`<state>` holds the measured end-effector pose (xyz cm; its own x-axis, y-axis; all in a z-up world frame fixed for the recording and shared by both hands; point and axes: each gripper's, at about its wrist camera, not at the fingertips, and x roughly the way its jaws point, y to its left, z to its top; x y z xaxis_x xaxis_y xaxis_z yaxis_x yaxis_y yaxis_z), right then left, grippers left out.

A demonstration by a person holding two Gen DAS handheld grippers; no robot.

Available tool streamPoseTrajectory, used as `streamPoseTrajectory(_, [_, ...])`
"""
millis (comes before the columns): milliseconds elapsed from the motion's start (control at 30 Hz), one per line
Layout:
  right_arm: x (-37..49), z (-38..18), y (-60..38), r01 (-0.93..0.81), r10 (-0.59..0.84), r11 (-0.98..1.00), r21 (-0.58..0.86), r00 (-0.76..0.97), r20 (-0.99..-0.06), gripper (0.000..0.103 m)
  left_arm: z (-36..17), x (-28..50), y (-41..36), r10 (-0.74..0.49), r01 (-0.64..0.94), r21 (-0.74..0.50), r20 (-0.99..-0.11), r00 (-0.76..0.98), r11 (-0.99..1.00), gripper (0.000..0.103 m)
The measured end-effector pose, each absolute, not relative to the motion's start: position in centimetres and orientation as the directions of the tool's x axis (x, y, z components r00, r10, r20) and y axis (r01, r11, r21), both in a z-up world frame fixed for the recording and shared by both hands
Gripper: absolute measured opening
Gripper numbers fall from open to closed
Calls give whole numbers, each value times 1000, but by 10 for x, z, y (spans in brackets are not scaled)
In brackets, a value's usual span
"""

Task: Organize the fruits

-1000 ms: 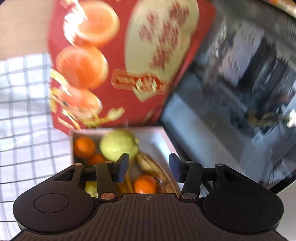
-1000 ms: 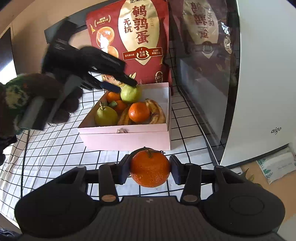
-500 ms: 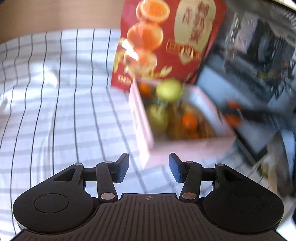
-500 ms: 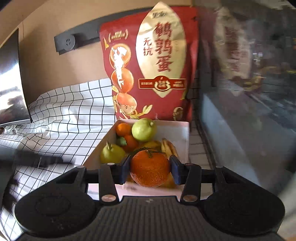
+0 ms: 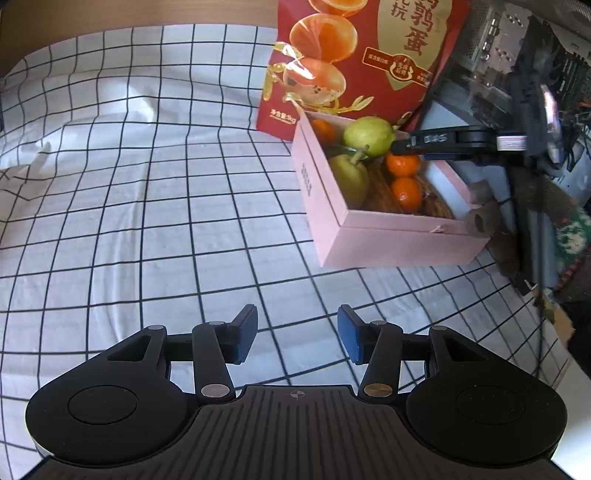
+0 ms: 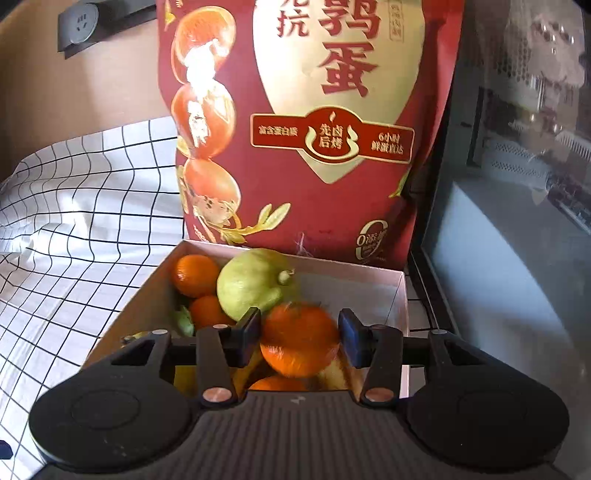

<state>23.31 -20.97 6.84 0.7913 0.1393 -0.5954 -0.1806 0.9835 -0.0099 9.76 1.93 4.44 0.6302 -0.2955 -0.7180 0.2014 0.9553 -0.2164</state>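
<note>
A pink box (image 5: 402, 240) on the checked cloth holds a green guava (image 5: 367, 134), a pear (image 5: 349, 179), oranges (image 5: 406, 192) and bananas. My left gripper (image 5: 297, 336) is open and empty, low over the cloth, left of and in front of the box. My right gripper (image 6: 299, 328) is over the box (image 6: 404, 291). An orange (image 6: 299, 343), blurred, sits between its fingers with small gaps at both pads, above the other fruit. The guava (image 6: 255, 284) and two more oranges (image 6: 195, 275) lie behind it. The right gripper also shows in the left wrist view (image 5: 410, 144), over the box.
A tall red snack bag (image 6: 306, 122) stands right behind the box. A glass-fronted appliance (image 6: 517, 221) is close on the right. Checked cloth (image 5: 129, 184) stretches to the left. A wall socket (image 6: 79, 22) is at the upper left.
My right gripper carried the orange forward over the box and its jaws have parted; the orange now looks blurred. My left gripper drew back out of the box to the left.
</note>
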Motion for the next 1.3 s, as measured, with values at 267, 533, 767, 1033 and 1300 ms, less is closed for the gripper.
streamPoseTrajectory(267, [133,96,-210,-248,209,969,-13,841,-500,77,31,106,8,-199,174,-107,-697,689,979,53])
streamPoseTrajectory(533, [78,53,-192,-287,208,957,-39,773,-600,84,10,107,-19,-139,178,-17,-697,704,984,56])
streamPoseTrajectory(767, [101,13,-199,-174,107,984,-31,725,-680,84,3,106,-42,-132,155,-21,-649,749,988,82])
streamPoseTrajectory(1033, [112,2,-216,-93,47,995,-32,737,-674,103,-2,109,-48,-84,93,-17,-606,791,996,85])
streamPoseTrajectory(1300, [111,-2,-225,-91,50,995,-34,776,-629,103,-2,112,-47,-84,93,-17,-606,791,995,85])
